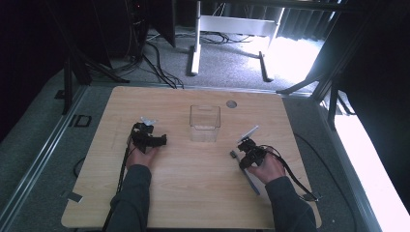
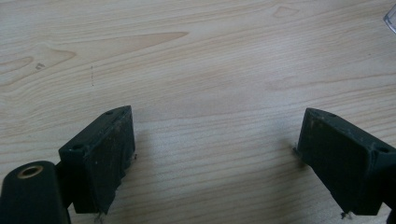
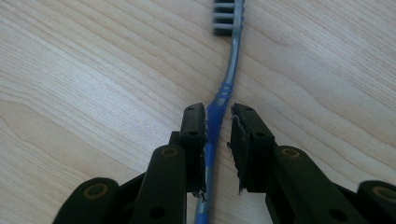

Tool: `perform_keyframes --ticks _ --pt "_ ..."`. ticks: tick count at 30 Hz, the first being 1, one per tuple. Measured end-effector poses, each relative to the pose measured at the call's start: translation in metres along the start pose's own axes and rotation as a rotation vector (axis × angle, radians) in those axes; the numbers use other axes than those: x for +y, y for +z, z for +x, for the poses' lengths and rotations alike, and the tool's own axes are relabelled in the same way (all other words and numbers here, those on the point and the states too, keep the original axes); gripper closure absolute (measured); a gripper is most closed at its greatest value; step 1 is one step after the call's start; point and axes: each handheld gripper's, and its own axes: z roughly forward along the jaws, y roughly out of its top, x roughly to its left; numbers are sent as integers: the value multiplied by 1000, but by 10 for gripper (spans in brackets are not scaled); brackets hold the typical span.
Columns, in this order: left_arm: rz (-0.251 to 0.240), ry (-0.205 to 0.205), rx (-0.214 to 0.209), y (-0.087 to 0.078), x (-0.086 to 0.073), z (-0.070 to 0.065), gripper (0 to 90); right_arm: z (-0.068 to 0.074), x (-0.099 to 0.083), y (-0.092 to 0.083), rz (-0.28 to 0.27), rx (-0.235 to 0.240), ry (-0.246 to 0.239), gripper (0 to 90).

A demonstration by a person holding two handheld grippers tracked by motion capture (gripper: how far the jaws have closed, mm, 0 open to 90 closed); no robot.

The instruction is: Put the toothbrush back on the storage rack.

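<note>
Right fingers (image 3: pixel 218 119) clasping blue-grey toothbrush (image 3: pixel 227 74), dark bristles; left fingers (image 2: pixel 215 154) spread wide, bare.

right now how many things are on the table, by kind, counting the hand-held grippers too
toothbrush: 1, blue and grey, lying flat between the right hand-held gripper's jaws
clear box: 1, upright near the middle of the table
hand-held gripper: 2, the left hand-held gripper open over bare wood
total: 4
</note>
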Motion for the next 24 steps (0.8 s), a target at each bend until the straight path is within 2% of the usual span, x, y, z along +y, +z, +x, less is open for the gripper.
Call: perform_keyframes --ticks 24 --pt "0 0 0 0 0 0 113 0 -2 9 36 -7 -4 729"
